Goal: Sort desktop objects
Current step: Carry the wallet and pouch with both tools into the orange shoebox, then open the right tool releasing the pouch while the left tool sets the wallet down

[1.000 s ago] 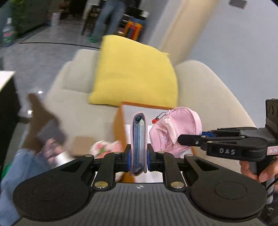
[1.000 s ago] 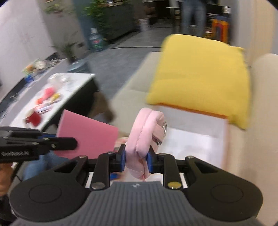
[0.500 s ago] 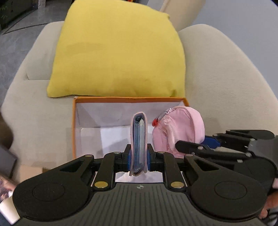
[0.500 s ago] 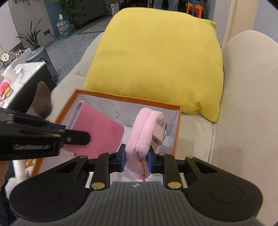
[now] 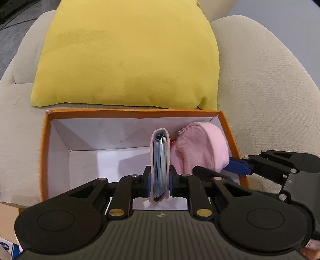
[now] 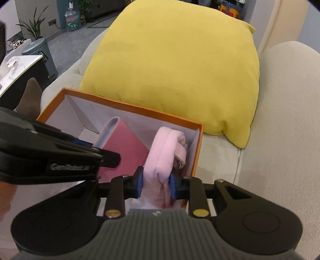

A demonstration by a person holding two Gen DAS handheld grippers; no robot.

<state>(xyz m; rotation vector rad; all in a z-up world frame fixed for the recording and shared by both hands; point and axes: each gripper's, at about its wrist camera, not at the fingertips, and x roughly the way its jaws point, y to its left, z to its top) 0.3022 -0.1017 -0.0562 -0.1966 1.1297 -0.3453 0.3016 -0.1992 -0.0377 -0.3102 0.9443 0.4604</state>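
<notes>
An orange box [image 5: 128,115] with a white inside lies on the sofa seat in front of a cushion. My left gripper [image 5: 159,180] is shut on a pink card wallet [image 5: 160,156] with blue-grey leaves, held upright over the box's middle. Just to its right, my right gripper [image 6: 156,183] has a soft pink pouch [image 6: 166,152] between its blue pads; the jaws are opening while the pads still touch the fabric. The pouch [image 5: 202,148] hangs inside the box's right end, by the wall [image 6: 197,144]. The box floor under both objects is partly hidden.
A yellow cushion [image 5: 128,56] leans on the beige sofa [image 5: 270,90] right behind the box. Left of the sofa are a brown shoe [image 6: 30,96], a white-topped table [image 6: 18,64], a grey bin [image 6: 38,50] and a water bottle [image 6: 73,19].
Both grippers have come down and forward until they are over the box, carrying wallet and pouch. The right jaws stand slightly wider and the pouch sags lower into the box.
</notes>
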